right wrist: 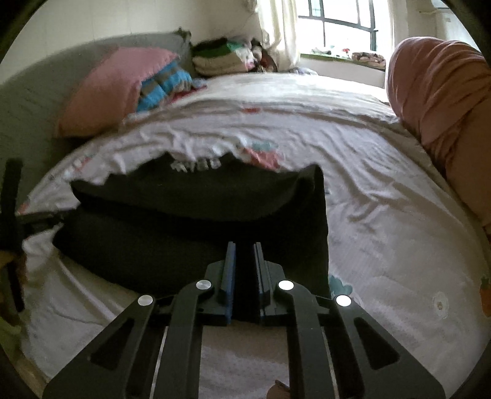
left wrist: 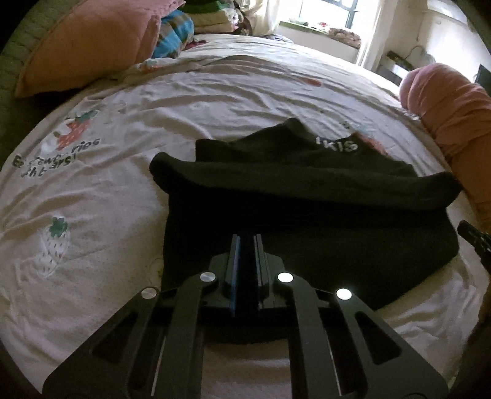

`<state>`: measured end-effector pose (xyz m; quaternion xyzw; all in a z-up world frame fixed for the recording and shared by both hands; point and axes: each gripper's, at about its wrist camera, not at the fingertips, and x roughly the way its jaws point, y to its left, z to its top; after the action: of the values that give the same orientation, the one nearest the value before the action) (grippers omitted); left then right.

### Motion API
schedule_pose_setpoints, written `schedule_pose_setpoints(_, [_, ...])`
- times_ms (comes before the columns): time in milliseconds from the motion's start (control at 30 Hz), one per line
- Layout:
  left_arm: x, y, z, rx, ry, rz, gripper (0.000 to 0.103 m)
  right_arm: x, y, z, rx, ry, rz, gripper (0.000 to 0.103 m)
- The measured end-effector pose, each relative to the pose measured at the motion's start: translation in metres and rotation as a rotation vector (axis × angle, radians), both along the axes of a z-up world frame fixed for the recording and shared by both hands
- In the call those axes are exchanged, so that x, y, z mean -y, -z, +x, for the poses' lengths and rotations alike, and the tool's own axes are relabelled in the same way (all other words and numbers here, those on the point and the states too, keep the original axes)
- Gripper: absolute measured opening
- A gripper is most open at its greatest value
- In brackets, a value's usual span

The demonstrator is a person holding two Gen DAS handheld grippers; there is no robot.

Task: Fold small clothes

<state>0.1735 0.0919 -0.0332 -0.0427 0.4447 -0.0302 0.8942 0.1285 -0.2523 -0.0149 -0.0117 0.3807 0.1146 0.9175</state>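
Left gripper (left wrist: 245, 242) and right gripper (right wrist: 244, 249) clamped on near hem of black garment (left wrist: 307, 196); hem to be carried evenly forward, corners aligned.

Saw bed (left wrist: 214, 92) with strawberry-print sheet, pink pillow (right wrist: 116, 89) by grey headboard (right wrist: 36, 101), bright curtained window (right wrist: 337, 24).

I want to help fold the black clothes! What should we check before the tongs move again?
1. Black garment lying on the bed sheet: ok.
2. First fold made, top layer doubled over: ok.
3. Left tongs shut at the near edge: ok.
4. Right tongs shut at the near edge: ok.
5. Cloth really pinched in either tongs: cannot tell.
6. Free sheet beyond the garment to fold onto: ok.
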Motion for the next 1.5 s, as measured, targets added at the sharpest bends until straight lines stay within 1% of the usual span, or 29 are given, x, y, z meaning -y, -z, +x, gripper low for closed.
schedule_pose_setpoints(100, [0.0, 0.004, 0.001, 0.007, -0.009, 0.002, 0.003, -0.001, 0.019, 0.016, -0.066, 0.042, -0.057, 0.011])
schedule_pose_setpoints(167, [-0.001, 0.005, 0.004, 0.014, -0.01, 0.009, 0.003, 0.002, 0.03, 0.03, -0.105, 0.067, -0.058, 0.01])
schedule_pose_setpoints(233, [-0.001, 0.007, 0.009, 0.02, -0.014, 0.021, 0.003, 0.002, 0.035, 0.04, -0.117, 0.074, -0.045, 0.01])
schedule_pose_setpoints(367, [-0.003, 0.009, 0.023, 0.03, -0.012, 0.022, 0.003, -0.001, 0.034, 0.057, -0.106, 0.076, -0.044, 0.01])
schedule_pose_setpoints(467, [-0.004, 0.01, 0.03, 0.047, -0.003, 0.026, 0.003, -0.003, 0.033, 0.071, -0.101, 0.081, -0.017, 0.01])
schedule_pose_setpoints(567, [-0.004, 0.009, 0.038, 0.063, 0.01, 0.034, 0.003, 0.0, 0.032, 0.086, -0.102, 0.092, 0.028, 0.01])
schedule_pose_setpoints(667, [-0.008, 0.008, 0.044, 0.082, 0.025, 0.033, 0.004, 0.009, 0.03, 0.103, -0.12, 0.107, 0.112, 0.01])
schedule_pose_setpoints(700, [-0.009, 0.007, 0.046, 0.091, 0.028, 0.031, 0.005, 0.011, 0.03, 0.107, -0.12, 0.117, 0.122, 0.01])
schedule_pose_setpoints(767, [-0.014, 0.006, 0.049, 0.107, 0.022, 0.022, 0.01, 0.016, 0.027, 0.116, -0.106, 0.136, 0.126, 0.01])
schedule_pose_setpoints(800, [-0.018, 0.005, 0.05, 0.116, 0.016, 0.018, 0.011, 0.019, 0.025, 0.121, -0.094, 0.15, 0.128, 0.01])
schedule_pose_setpoints(900, [-0.033, -0.001, 0.056, 0.141, -0.022, -0.018, 0.011, 0.027, 0.021, 0.13, -0.073, 0.185, 0.135, 0.01])
schedule_pose_setpoints(1000, [-0.05, -0.006, 0.057, 0.152, -0.061, -0.07, 0.013, 0.034, 0.018, 0.137, -0.052, 0.217, 0.134, 0.01])
schedule_pose_setpoints(1100, [-0.062, -0.01, 0.056, 0.164, -0.093, -0.101, 0.02, 0.04, 0.017, 0.138, -0.041, 0.226, 0.137, 0.011])
schedule_pose_setpoints(1133, [-0.064, -0.01, 0.057, 0.164, -0.101, -0.115, 0.024, 0.041, 0.016, 0.137, -0.037, 0.226, 0.135, 0.011])
schedule_pose_setpoints(1167, [-0.066, -0.01, 0.058, 0.161, -0.106, -0.131, 0.032, 0.041, 0.015, 0.136, -0.036, 0.225, 0.13, 0.011])
schedule_pose_setpoints(1200, [-0.066, -0.009, 0.058, 0.157, -0.108, -0.141, 0.037, 0.042, 0.015, 0.135, -0.035, 0.224, 0.126, 0.011])
schedule_pose_setpoints(1233, [-0.067, -0.007, 0.059, 0.148, -0.113, -0.147, 0.047, 0.042, 0.015, 0.134, -0.034, 0.221, 0.122, 0.016])
schedule_pose_setpoints(1267, [-0.067, -0.005, 0.061, 0.137, -0.114, -0.149, 0.049, 0.042, 0.015, 0.135, -0.039, 0.214, 0.119, 0.031])
schedule_pose_setpoints(1300, [-0.068, -0.003, 0.062, 0.13, -0.114, -0.15, 0.049, 0.042, 0.015, 0.135, -0.043, 0.206, 0.122, 0.039])
schedule_pose_setpoints(1333, [-0.068, 0.0, 0.064, 0.117, -0.119, -0.147, 0.052, 0.042, 0.016, 0.135, -0.045, 0.2, 0.126, 0.046])
schedule_pose_setpoints(1367, [-0.069, 0.003, 0.066, 0.106, -0.126, -0.146, 0.057, 0.041, 0.016, 0.136, -0.047, 0.202, 0.118, 0.046])
schedule_pose_setpoints(1400, [-0.07, 0.005, 0.069, 0.094, -0.13, -0.148, 0.059, 0.04, 0.018, 0.137, -0.054, 0.204, 0.104, 0.046])
schedule_pose_setpoints(1500, [-0.072, 0.014, 0.077, 0.054, -0.135, -0.167, 0.061, 0.038, 0.024, 0.142, -0.075, 0.196, 0.087, 0.046])
